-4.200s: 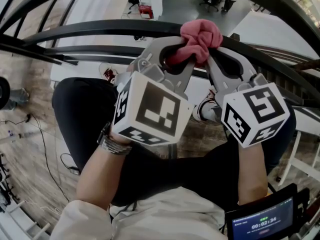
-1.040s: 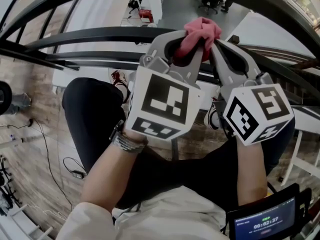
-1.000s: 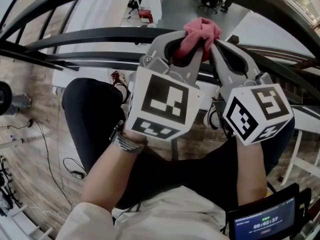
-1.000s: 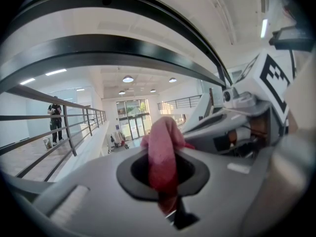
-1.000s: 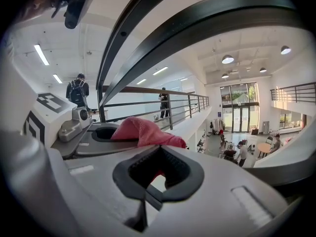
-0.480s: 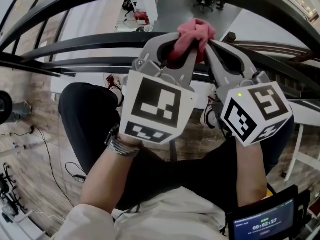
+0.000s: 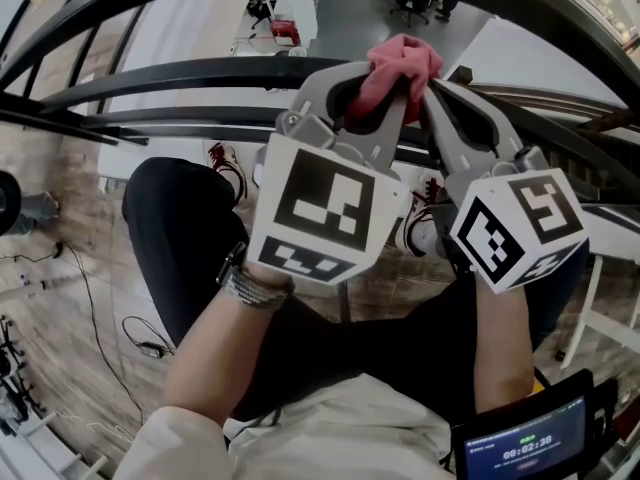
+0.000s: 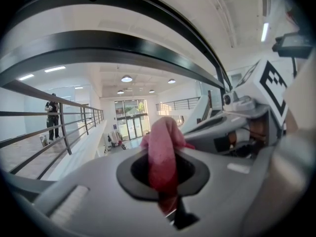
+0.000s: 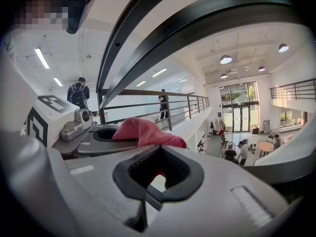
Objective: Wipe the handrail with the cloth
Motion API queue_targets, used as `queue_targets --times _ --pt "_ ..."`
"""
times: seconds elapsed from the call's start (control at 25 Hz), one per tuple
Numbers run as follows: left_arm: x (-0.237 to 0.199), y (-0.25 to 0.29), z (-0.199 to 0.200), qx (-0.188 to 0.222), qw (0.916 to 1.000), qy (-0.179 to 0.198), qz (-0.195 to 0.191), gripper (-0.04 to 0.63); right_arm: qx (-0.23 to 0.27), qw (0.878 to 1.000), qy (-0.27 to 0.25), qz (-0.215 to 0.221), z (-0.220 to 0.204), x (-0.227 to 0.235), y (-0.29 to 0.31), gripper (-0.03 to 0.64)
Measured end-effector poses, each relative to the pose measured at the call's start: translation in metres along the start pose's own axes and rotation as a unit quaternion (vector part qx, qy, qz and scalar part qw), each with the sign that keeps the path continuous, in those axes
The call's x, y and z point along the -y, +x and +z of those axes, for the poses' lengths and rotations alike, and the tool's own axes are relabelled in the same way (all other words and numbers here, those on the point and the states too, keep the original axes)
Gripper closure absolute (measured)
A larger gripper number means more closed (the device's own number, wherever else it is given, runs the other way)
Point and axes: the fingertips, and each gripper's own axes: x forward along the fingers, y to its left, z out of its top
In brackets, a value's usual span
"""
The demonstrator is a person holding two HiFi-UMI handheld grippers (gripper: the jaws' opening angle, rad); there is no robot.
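Cloth point(image 7: 402, 60) clamped by left hand-held gripper point(image 7: 372, 93) and right hand-held gripper point(image 7: 432, 88) alike. Handrail point(image 7: 540, 3) judged just ahead of tips, its long axis crosswise to both.

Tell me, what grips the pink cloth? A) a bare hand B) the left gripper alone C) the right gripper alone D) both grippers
D: the pink cloth is pinched in the shut jaws of both the left gripper and the right gripper, as each gripper view shows.
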Motion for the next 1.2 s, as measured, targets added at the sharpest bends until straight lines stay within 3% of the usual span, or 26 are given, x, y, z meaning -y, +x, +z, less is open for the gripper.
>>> queue_targets --times 0.36,1.2 --pt "0.004 0.011 0.003 -0.005 0.9999 -0.011 0.005 0.566 0.001 1.0 0.001 0.01 0.001 0.012 -0.002 0.615" --pt "0.028 0.015 0.007 -0.023 0.9995 0.012 -0.016 0.566 0.015 1.0 0.012 -0.006 -0.005 0.021 -0.023 0.615"
